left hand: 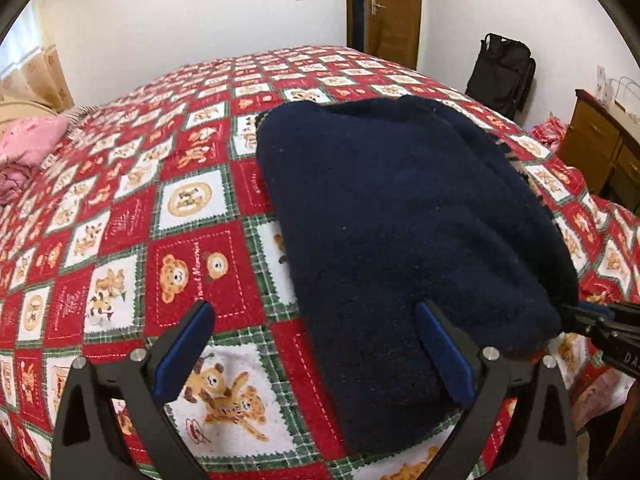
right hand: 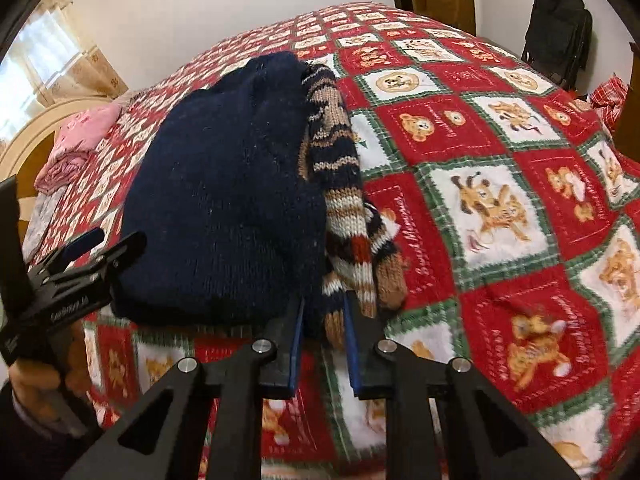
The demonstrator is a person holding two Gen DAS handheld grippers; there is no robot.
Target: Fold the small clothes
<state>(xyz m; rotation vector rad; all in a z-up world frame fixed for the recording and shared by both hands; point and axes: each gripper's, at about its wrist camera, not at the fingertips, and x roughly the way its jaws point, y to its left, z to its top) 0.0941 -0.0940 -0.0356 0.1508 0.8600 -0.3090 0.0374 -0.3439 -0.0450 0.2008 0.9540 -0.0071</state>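
**Sweater half-folded, right gripper pinching the striped sleeve**

Through the left wrist camera, the left gripper [left hand: 314, 354] is hovering with its jaws spread wide, holding nothing. Its right finger is sitting over the near edge of the navy sweater [left hand: 400, 216], while its left finger is hanging over the bare bedspread [left hand: 132, 216]. The sweater is lying on the bed as a rough oblong with its plain navy side up, running away from the camera. The tip of the right gripper [left hand: 576, 316] is poking in from the right edge, at the sweater's near right corner. A pile of pink clothes [left hand: 24, 148] is resting well apart at the far left.

Through the right wrist camera, the right gripper [right hand: 324, 320] is closing narrowly on knit: its jaws are standing close together and pinching the cuff end of the striped sleeve [right hand: 340, 184], which is trailing along the right side of the sweater [right hand: 224, 184]. The left gripper [right hand: 92, 248] is showing at the left, spread, beside the sweater's near left corner.

Judging by this, the step in hand is tucking the loose sleeve in. The next move probably calls for lifting the sleeve and laying it across the navy body, with the left gripper pressing the sweater down so that the fold underneath is not dragged open.
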